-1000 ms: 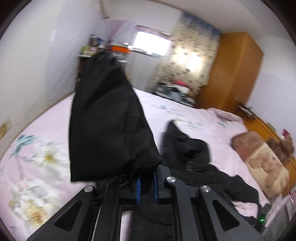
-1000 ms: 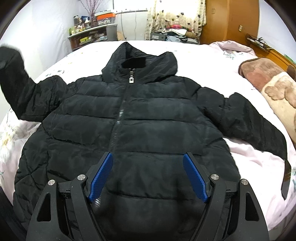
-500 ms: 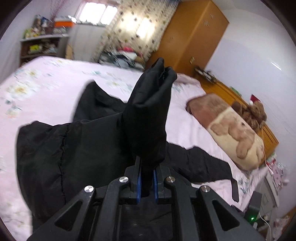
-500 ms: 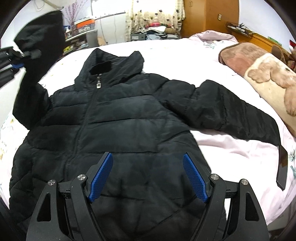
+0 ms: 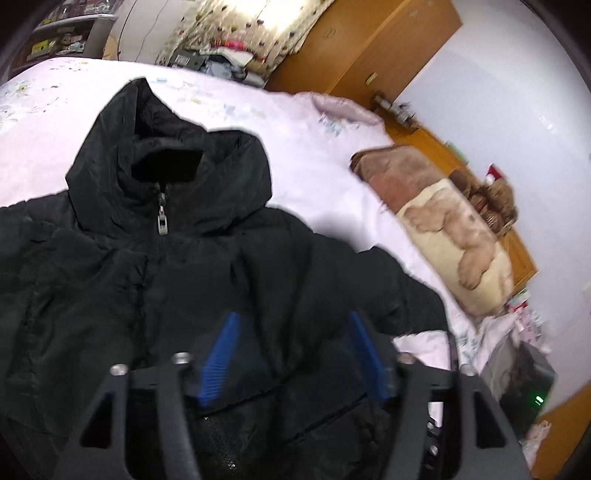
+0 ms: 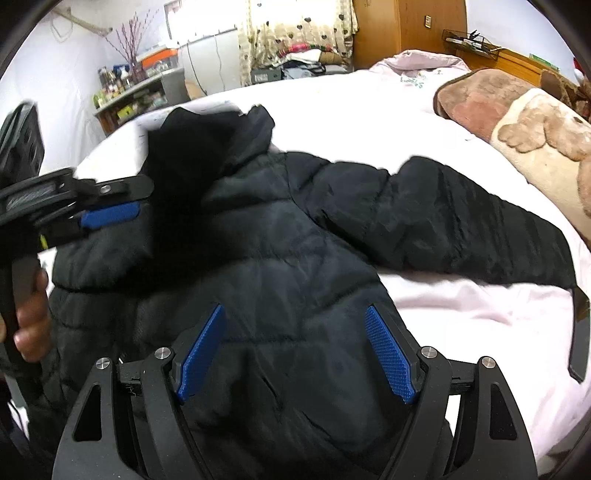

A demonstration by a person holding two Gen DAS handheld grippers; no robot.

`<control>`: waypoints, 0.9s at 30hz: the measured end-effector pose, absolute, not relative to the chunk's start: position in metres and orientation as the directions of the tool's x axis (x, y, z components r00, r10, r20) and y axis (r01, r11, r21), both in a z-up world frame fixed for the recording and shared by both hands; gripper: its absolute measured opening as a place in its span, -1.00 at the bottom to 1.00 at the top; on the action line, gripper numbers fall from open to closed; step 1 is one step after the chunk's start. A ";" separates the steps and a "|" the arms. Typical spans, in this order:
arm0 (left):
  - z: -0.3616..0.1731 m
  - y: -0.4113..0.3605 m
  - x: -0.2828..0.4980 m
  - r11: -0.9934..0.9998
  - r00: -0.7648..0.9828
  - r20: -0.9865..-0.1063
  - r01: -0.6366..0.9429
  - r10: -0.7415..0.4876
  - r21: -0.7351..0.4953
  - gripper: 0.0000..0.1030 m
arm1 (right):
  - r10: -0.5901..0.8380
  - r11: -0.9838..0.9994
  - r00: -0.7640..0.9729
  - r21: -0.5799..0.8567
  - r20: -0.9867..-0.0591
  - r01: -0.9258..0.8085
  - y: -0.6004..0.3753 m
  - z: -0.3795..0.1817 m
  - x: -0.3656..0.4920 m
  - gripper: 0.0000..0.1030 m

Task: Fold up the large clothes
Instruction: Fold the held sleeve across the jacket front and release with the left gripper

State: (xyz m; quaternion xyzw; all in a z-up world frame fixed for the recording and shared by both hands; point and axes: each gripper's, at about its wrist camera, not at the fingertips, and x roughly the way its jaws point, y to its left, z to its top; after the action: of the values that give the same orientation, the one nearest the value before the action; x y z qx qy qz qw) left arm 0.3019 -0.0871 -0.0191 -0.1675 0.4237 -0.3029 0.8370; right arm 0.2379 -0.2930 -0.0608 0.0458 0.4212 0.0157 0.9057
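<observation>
Left sleeve now dropped across black jacket, left gripper opening, nothing pinched. Right gripper spread wide just above jacket's near hem. Beneath, pink bed; farther right, brown pillow; beyond, wooden wardrobe.

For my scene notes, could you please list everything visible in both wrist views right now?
Black hooded puffer jacket: one, black, spread on the bed, zipped; one sleeve out flat.
Pink floral bedsheet: one, pale pink, under the jacket.
Brown-and-cream plush blanket: one, at the bed's far side.
Orange wooden wardrobe: one, against the back wall.
Heart-print curtain: one, cream, at the window.
Cluttered shelf: one, by the wall.
Left gripper: black, blue pads, jaws opening, nothing between them.
Right gripper: open, above the jacket.
Hand: one, on the left gripper's handle.
</observation>
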 end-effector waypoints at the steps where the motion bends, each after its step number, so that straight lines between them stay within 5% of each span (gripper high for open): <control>1: -0.014 -0.080 0.301 0.748 0.462 -0.590 0.368 -0.662 -0.552 0.48 | 0.077 0.994 0.653 0.107 -0.754 0.006 -0.291 -0.058 0.241 0.51; 5: 0.002 -0.039 0.296 0.765 0.523 -0.563 0.372 -0.640 -0.526 0.51 | 0.102 0.991 0.670 0.134 -0.735 -0.005 -0.281 -0.052 0.256 0.51; 12: -0.027 0.070 0.321 0.951 0.647 -0.705 0.116 -0.291 -0.287 0.34 | 0.113 0.993 0.648 0.098 -0.753 -0.060 -0.255 -0.066 0.295 0.49; 13: -0.035 0.081 0.324 0.960 0.638 -0.726 0.077 -0.256 -0.271 0.27 | 0.117 0.993 0.635 0.090 -0.763 -0.075 -0.250 -0.072 0.305 0.33; 15: -0.052 0.097 0.329 0.957 0.617 -0.747 0.038 -0.248 -0.286 0.19 | 0.095 0.995 0.614 0.056 -0.784 -0.083 -0.245 -0.084 0.322 0.09; 20: -0.084 0.090 0.335 0.963 0.578 -0.779 0.045 -0.242 -0.266 0.20 | 0.035 0.998 0.542 0.002 -0.840 -0.062 -0.248 -0.127 0.351 0.09; 27: -0.061 0.091 0.331 0.964 0.573 -0.780 0.082 -0.253 -0.253 0.25 | 0.044 0.999 0.529 0.031 -0.848 -0.034 -0.256 -0.108 0.349 0.12</control>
State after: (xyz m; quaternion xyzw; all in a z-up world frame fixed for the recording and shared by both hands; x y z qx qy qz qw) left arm 0.3309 0.0907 -0.0613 -0.0949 0.4524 -0.0950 0.8816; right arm 0.3488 -0.2562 -0.1078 0.0052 0.4848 0.0225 0.8743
